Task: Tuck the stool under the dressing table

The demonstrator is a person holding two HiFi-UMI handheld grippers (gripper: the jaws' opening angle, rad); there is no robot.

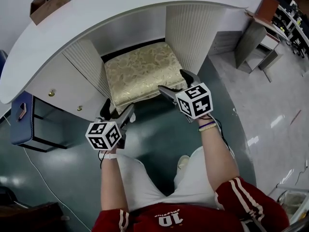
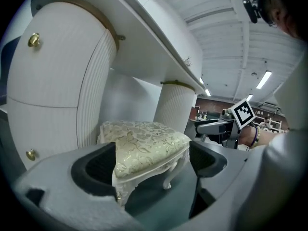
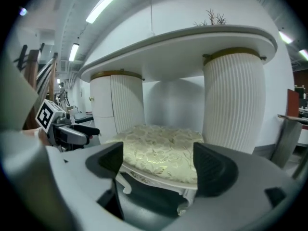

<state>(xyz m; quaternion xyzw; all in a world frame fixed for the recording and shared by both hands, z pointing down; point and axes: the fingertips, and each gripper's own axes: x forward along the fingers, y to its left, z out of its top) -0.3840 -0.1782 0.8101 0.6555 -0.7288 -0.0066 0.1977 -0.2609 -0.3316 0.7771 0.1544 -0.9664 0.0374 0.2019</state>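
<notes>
- Nearest the head camera are the person's red shirt (image 1: 164, 220) and both forearms, which reach forward so that one claw meets each front corner of the stool (image 1: 139, 70).
- Stool: it stands on the floor (image 1: 159, 137) in the recess between the two ribbed pedestals (image 1: 186, 30) of the bench (image 1: 111, 8). Its rear part lies under the curved top. The front of the seat shows in the cut-out of that top.
- Left claw (image 1: 118, 108): spread, at the front left corner of the stool. Its own view shows that corner between the jaws with a gap at each pad. Nothing is pinched.
- Right claw (image 1: 173, 81): spread, at the front right corner. Its own view frames the seat's front edge between the jaws, with both pads clear of it. Nothing is pinched.
- Reason for placement: one claw per corner would keep a push square, so that the stool runs straight between the pedestals.
- Task state (judgement): the stool looks tucked, or very nearly so. Spread jaws with no contact suit a stool that needs little further handling.
- Risk (judgement): an off-centre push could drive a carved leg against a pedestal.
- Box (image 1: 48, 3): it rests on the far left of the bench top, well apart from the work.
</notes>
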